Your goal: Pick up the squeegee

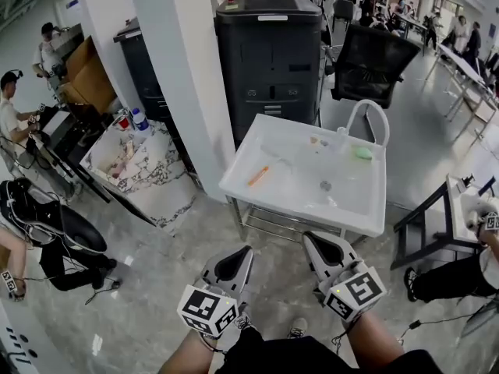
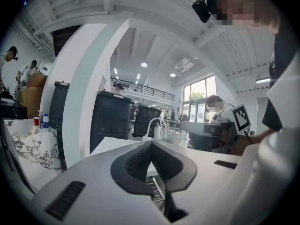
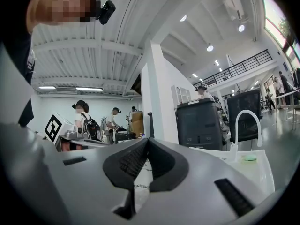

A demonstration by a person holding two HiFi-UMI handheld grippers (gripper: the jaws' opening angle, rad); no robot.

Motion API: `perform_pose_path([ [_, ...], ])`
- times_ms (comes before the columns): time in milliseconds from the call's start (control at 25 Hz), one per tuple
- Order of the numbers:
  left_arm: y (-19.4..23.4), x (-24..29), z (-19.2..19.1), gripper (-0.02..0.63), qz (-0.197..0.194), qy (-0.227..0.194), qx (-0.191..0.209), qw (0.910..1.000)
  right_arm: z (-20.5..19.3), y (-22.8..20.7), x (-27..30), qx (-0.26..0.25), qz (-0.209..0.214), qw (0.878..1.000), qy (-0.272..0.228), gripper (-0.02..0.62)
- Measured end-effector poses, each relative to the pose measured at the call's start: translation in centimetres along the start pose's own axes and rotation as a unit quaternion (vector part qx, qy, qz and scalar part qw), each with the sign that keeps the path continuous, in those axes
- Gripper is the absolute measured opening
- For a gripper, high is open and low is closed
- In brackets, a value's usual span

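A white sink table (image 1: 257, 193) stands ahead of me in the head view. In its basin lies a slim tool with an orange handle (image 1: 259, 175), which looks like the squeegee. A green sponge (image 1: 363, 153) lies by the white arched faucet (image 1: 366, 115). My left gripper (image 1: 240, 251) and right gripper (image 1: 312, 237) are held side by side short of the table's near edge, apart from everything on it. Both are shut and hold nothing: the left gripper (image 2: 151, 144) and right gripper (image 3: 147, 140) have their pads meeting at the tips. The faucet (image 3: 244, 125) and sponge (image 3: 250, 158) show in the right gripper view.
A big black copier (image 1: 269, 53) stands behind the sink, a white pillar (image 1: 179, 76) to its left, a black office chair (image 1: 374, 61) to its right. A marble-patterned table (image 1: 132, 166) with bottles sits at left, a black stand (image 1: 429, 228) at right. People stand around the edges.
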State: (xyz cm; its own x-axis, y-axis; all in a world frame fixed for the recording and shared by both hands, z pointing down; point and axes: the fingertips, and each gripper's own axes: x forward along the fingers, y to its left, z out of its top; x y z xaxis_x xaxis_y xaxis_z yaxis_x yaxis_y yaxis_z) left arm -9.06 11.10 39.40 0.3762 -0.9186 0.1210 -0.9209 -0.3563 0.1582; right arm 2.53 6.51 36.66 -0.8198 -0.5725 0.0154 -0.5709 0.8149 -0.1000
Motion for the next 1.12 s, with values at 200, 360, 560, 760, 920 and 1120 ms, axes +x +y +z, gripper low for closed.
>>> perform_pose_path([
  [200, 3.6, -0.9, 0.6, 0.015, -0.008, 0.002, 0.000, 1.0000, 0.0, 1.7, 3.3, -0.001, -0.006, 1.000, 0.000, 0.017],
  [360, 6.8, -1.5, 0.8, 0.017, -0.012, 0.005, 0.000, 0.9999, -0.2, 3.0, 6.2, 0.000, -0.011, 1.000, 0.000, 0.017],
  [560, 10.5, -1.9, 0.4, 0.015, -0.020, 0.011, 0.001, 0.9997, -1.2, 4.4, 9.5, 0.003, -0.017, 1.000, 0.001, 0.017],
  [760, 12.9, -1.8, 0.4, 0.017, -0.027, 0.017, 0.006, 0.9995, -1.2, 4.7, 11.9, 0.005, -0.025, 1.000, -0.003, 0.017],
  [920, 13.6, -0.8, 0.4, 0.017, -0.030, 0.020, 0.007, 0.9993, -1.0, 3.9, 12.9, 0.005, -0.028, 1.000, -0.009, 0.017],
  [1120, 13.6, 2.3, 0.7, 0.017, -0.030, 0.023, 0.011, 0.9992, -0.5, 0.8, 13.7, -0.009, -0.029, 0.999, -0.013, 0.017],
])
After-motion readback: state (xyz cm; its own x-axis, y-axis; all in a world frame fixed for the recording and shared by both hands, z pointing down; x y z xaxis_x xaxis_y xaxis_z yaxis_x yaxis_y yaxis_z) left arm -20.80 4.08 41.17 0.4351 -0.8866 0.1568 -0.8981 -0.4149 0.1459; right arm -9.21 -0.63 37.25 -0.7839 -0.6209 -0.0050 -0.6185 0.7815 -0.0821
